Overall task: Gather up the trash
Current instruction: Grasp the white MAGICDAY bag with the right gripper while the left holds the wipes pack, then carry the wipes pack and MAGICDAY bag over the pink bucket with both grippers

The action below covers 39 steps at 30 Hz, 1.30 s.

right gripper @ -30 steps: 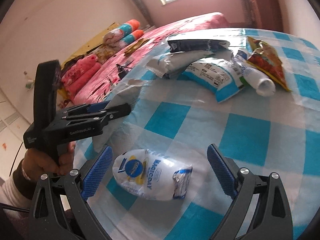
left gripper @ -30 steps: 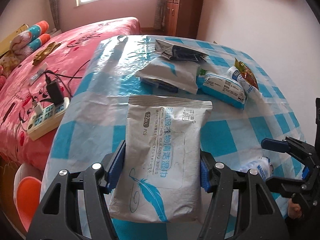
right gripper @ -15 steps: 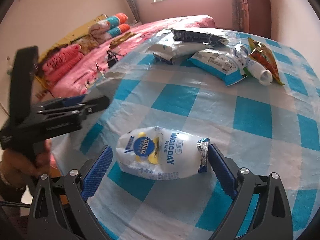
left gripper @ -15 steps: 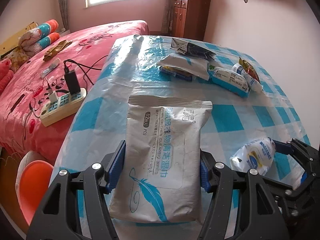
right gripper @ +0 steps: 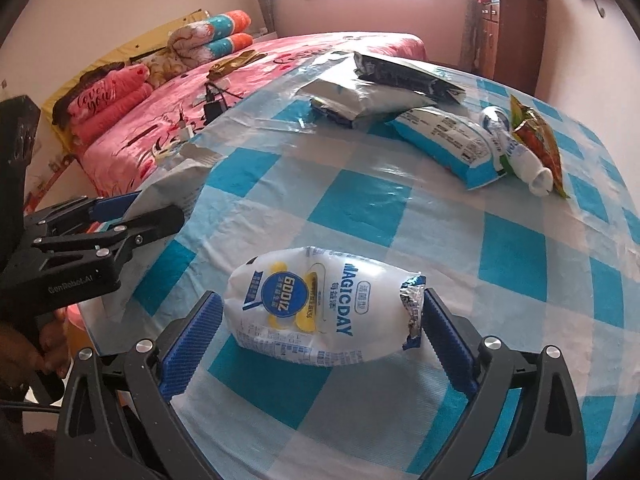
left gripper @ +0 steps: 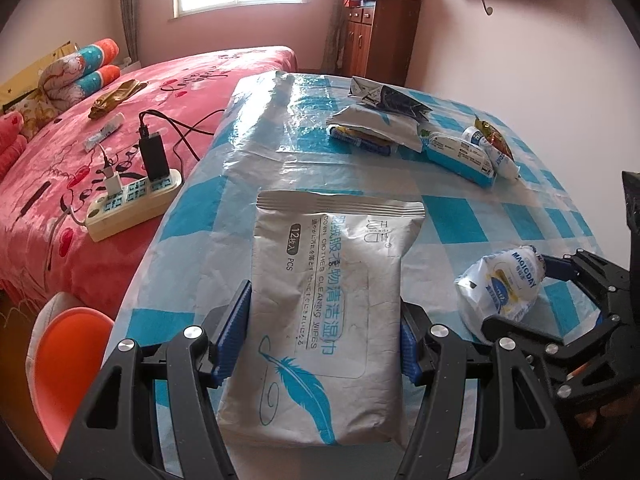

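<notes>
My left gripper is shut on a grey wet-wipes pack with a blue feather print, held above the near left part of the checked table. My right gripper is shut on a white MAGICDAY bag, lifted off the cloth; the bag also shows in the left wrist view. More trash lies at the far side: a black wrapper, a grey pouch, a white and blue pack, a white tube and a snack bag.
A pink bed stands left of the table, with a power strip and cables on it. An orange stool sits low at the left. A wooden cabinet stands at the back wall.
My right gripper has shut on the MAGICDAY bag and raised it off the table. My left gripper has pulled back and up with the wipes pack still in it.
</notes>
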### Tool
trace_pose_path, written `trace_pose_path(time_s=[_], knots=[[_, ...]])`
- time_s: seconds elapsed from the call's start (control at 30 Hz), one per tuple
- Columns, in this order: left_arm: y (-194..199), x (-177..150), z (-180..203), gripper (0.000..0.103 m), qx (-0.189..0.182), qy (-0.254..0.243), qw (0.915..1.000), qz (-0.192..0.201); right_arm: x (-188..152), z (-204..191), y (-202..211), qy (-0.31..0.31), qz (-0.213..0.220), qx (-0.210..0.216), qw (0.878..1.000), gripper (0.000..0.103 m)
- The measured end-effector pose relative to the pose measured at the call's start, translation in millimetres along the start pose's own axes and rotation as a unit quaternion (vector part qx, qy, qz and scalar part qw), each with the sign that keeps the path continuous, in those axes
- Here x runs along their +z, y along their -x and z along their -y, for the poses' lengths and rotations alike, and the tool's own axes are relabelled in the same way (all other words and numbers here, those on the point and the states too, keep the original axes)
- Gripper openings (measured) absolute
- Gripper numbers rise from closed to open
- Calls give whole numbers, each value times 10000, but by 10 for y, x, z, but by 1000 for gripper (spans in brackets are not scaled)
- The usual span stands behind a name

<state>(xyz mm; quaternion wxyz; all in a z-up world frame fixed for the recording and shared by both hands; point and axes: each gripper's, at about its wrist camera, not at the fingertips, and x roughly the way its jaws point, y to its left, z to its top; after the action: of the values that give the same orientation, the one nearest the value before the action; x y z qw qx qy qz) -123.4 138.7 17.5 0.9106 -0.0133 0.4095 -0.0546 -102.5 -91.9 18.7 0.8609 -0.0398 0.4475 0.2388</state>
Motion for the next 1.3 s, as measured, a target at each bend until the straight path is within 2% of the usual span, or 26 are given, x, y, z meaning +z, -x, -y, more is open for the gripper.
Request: trace_pose_path(time_s=[0.23,0.47,0.93,1.1,1.3], knots=[[44,-46,-48,63,-87,44,9999,109,-10,-116,-68,231,-86,-280,9993,98],[116,-80,-104,63,-181,119,9996,207,17,-91,-75,24,-70,-319,9995,97],[263,-87,-272,63,-282,407,9980,400,0,-177,25,291,84,-474,9984,94],[362,-74,-348,63,-228,503,9971,531,92,-217,90,320,167,-378,9986,94],[528,-99,-554,63,-45,671,9954,679,230,-349,134,360,241,16,9991,94]])
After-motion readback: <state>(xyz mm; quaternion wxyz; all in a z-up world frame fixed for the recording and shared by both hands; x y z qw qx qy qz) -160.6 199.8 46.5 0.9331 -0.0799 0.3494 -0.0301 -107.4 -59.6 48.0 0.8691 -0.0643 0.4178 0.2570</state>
